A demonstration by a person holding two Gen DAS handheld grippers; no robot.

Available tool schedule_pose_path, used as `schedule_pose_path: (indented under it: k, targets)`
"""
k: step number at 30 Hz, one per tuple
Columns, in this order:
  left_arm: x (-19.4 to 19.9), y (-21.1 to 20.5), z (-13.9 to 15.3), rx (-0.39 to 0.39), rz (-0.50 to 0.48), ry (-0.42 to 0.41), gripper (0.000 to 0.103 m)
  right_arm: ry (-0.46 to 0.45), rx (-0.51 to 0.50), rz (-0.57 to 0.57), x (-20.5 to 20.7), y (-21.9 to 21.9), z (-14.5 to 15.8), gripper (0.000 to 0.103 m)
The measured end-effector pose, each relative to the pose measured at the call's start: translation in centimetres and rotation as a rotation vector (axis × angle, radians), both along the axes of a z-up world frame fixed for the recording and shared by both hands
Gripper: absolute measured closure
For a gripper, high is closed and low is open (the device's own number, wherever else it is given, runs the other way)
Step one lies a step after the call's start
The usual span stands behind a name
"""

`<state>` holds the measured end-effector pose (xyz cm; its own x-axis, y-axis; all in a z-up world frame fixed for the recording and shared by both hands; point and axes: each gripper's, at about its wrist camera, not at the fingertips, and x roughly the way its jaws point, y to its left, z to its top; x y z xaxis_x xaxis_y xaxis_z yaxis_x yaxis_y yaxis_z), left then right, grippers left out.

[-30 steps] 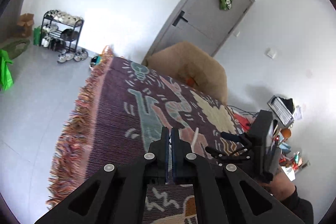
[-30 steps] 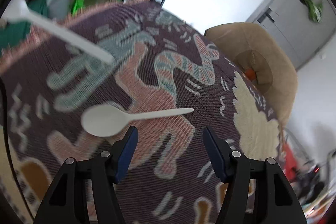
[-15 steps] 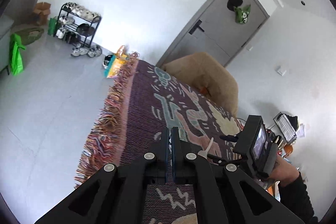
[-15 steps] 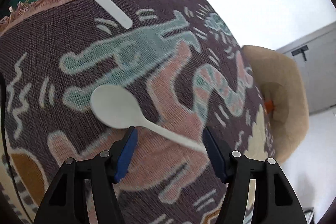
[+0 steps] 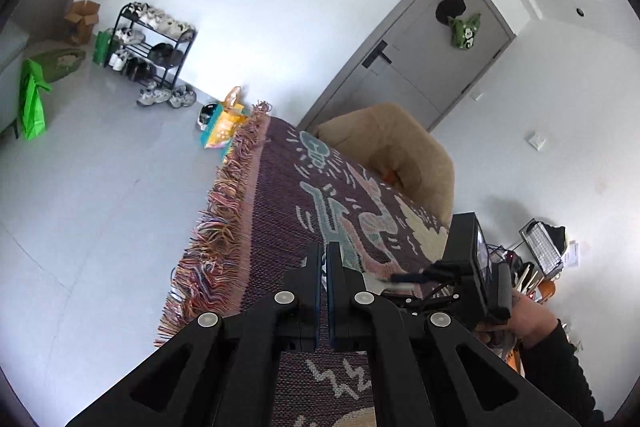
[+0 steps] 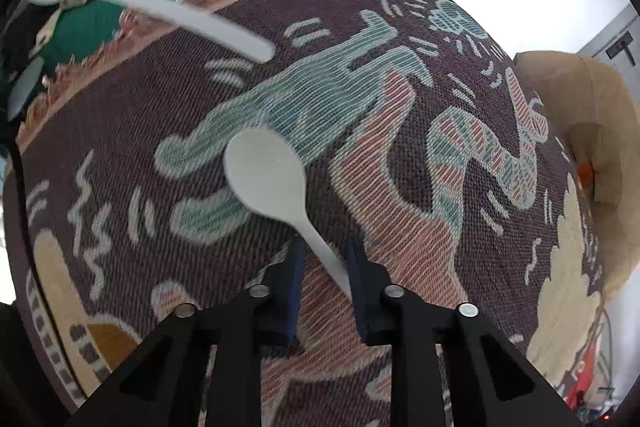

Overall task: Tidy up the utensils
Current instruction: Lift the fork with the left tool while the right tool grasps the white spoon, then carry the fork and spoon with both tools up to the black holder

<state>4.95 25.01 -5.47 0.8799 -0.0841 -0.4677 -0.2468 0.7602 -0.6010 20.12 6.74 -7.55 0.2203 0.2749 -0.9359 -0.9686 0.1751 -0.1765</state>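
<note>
1. Your right gripper [image 6: 323, 259] sat low over the blanket [image 6: 400, 115], its jaws narrowed to a small gap around the handle of a white spoon [image 6: 266, 175].
2. The spoon's handle ran between the 2 blue pads [image 6: 294, 267]; it lay against the right one, but you could not tell whether both pressed on it.
3. The spoon's bowl lay ahead of the fingertips on the blanket's teal figure, its handle pointing back toward the gripper.
4. A 2nd spoon [image 6: 160, 7] showed at the upper left of the right wrist view, blurred, crossing the blanket's fringed edge, its bowl beyond the edge; what held it was out of view.
5. Your left gripper [image 5: 323, 259] had its jaws pressed together with only a sliver between the pads, and nothing showed between them.
6. The left gripper hung above the blanket near the fringe [image 5: 212, 251], with the right gripper [image 5: 472, 275] just beside it to the right.
7. A tan chair [image 5: 400, 151] stood at the blanket's far end.
</note>
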Motion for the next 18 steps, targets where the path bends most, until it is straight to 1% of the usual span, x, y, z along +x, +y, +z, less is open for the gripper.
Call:
schedule_pose_path:
  k: [2, 7, 9, 15, 18]
  targets:
    - [0.1, -0.3, 0.2, 0.007, -0.005, -0.003, 0.102, 0.003, -0.018, -0.006, -0.6, -0.3, 0.0, 0.088]
    - [0.4, -0.9, 0.6, 0.014, -0.015, -0.006, 0.102, -0.056, -0.106, -0.024, -1.3, 0.2, -0.2, 0.088]
    - [0.4, -1.1, 0.7, 0.020, -0.016, -0.006, 0.102, -0.057, -0.125, -0.021, -1.2, 0.6, -0.1, 0.088]
    - [-0.3, -0.4, 0.8, 0.027, 0.018, 0.006, 0.102, -0.046, -0.195, -0.003, -0.9, 2.2, 0.0, 0.088]
    - [-0.7, -0.1, 1.0, 0.034, 0.033, 0.010, 0.102, -0.072, -0.208, 0.030, -1.2, 3.0, -0.2, 0.088]
